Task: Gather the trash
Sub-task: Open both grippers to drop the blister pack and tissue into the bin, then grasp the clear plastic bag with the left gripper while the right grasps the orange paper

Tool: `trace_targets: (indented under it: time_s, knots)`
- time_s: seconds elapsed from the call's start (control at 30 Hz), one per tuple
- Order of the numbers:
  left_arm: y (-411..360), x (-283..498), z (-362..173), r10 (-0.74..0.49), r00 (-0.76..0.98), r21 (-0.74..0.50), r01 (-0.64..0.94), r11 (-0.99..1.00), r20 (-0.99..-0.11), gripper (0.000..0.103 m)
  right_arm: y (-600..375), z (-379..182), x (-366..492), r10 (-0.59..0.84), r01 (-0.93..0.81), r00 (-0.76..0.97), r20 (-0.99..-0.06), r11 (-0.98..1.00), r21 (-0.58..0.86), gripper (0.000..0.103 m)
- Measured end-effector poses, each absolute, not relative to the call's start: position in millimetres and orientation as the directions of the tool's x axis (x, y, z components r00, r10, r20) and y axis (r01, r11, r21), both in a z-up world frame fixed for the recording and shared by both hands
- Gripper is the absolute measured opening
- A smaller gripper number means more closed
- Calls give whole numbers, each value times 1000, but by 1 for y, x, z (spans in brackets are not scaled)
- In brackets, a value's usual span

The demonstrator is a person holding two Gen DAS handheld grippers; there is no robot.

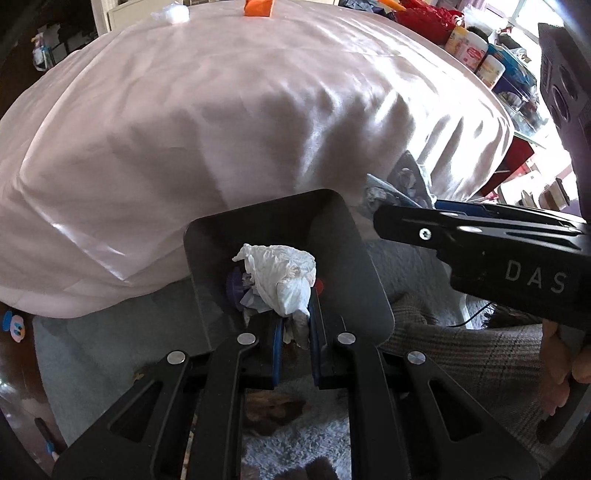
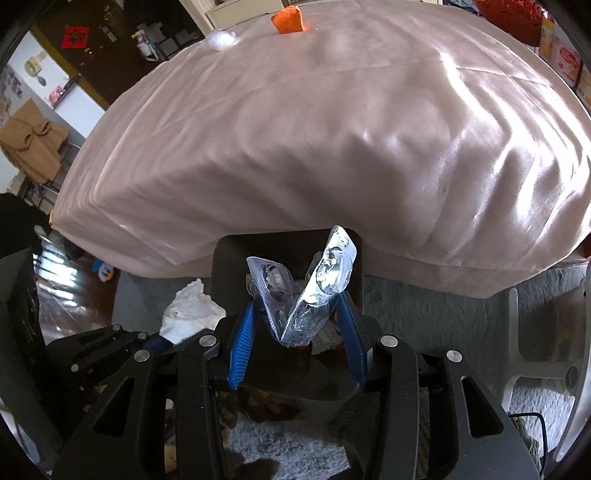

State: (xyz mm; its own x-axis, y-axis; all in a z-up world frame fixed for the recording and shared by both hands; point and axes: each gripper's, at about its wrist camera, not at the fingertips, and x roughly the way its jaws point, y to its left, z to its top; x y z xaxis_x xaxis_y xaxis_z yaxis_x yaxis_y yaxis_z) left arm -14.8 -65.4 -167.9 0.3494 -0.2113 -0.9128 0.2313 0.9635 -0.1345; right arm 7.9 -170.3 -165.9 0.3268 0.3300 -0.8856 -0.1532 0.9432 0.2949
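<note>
My left gripper (image 1: 295, 317) is shut on a crumpled white tissue (image 1: 284, 273), which hangs over the mouth of a dark bin (image 1: 351, 266). Other scraps lie inside the bin under it. My right gripper (image 2: 295, 299) holds a folded silver blister pack (image 2: 325, 273) in a V between its blue pads, above the same bin (image 2: 229, 266). In the left wrist view the right gripper (image 1: 384, 218) reaches in from the right with the blister pack (image 1: 399, 184) at its tip. The tissue (image 2: 192, 306) also shows at the left of the right wrist view.
A bed covered in a shiny pink cloth (image 1: 221, 129) rises just behind the bin. An orange scrap (image 1: 258, 7) and a white wad (image 1: 171, 14) lie at its far edge. Bottles (image 1: 472, 51) crowd the far right. A grey fluffy rug (image 1: 295, 443) lies below.
</note>
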Motion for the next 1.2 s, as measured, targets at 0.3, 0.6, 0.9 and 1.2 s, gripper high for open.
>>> trace_targets:
  time_s: [0.3, 0.6, 0.9, 1.2]
  knots:
    - [-69, -13, -168, -195, 354, -118, 229, 966, -915, 42, -170, -164, 13, 326, -146, 322, -889, 945, 294, 57]
    - [-61, -12, -166, -170, 366, -98, 208, 973, -915, 64, -178, -160, 14, 317, -117, 348, -882, 949, 294, 63]
    - [-38, -11, -132, -157, 444, -77, 192, 978, -882, 95, -193, -135, 10, 323, -81, 445, -835, 943, 322, 82]
    - [10, 31, -83, -145, 525, -114, 91, 989, -838, 95, -220, -84, 41, 273, -71, 579, -769, 955, 287, 88]
